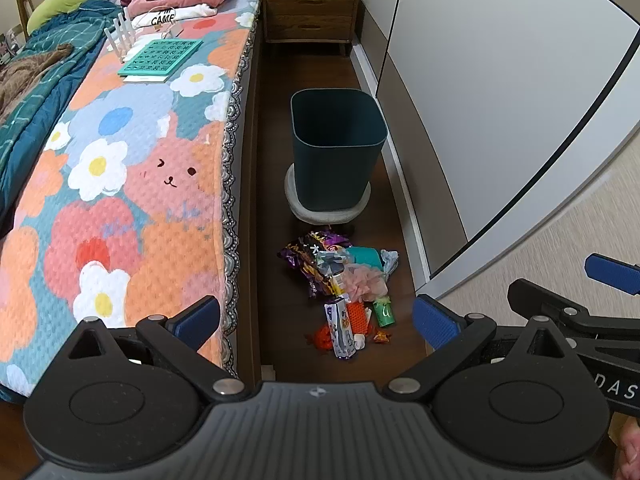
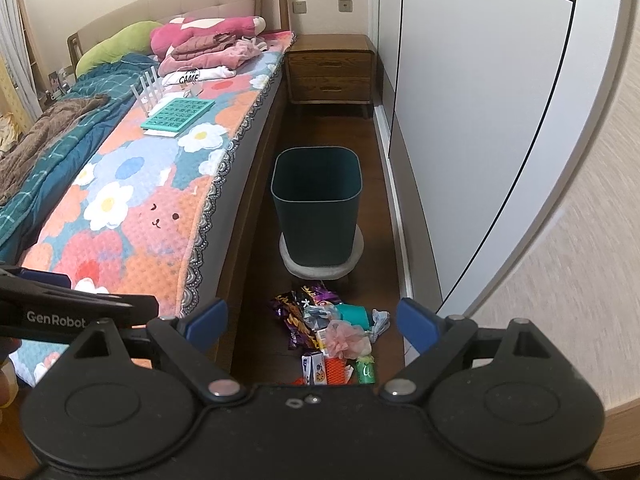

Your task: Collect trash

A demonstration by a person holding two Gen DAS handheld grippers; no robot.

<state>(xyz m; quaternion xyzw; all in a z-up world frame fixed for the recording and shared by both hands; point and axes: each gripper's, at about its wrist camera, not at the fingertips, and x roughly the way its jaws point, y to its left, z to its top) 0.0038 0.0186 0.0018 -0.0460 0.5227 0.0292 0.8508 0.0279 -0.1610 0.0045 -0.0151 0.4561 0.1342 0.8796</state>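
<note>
While our left gripper (image 1: 316,320) and right gripper (image 2: 312,322) gape empty above the colourful wrapper pile (image 1: 340,284), only the right view shows the padded beige headboard (image 2: 180,4).

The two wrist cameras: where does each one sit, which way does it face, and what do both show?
Left wrist: on the left gripper, facing down at the trash pile; its open fingers show, with the right gripper at the right edge.
Right wrist: on the right gripper, facing the same way; its open fingers show, with the left gripper at the left edge.
Shared: the pile, the dark bin, the bed and the nightstand.
</note>
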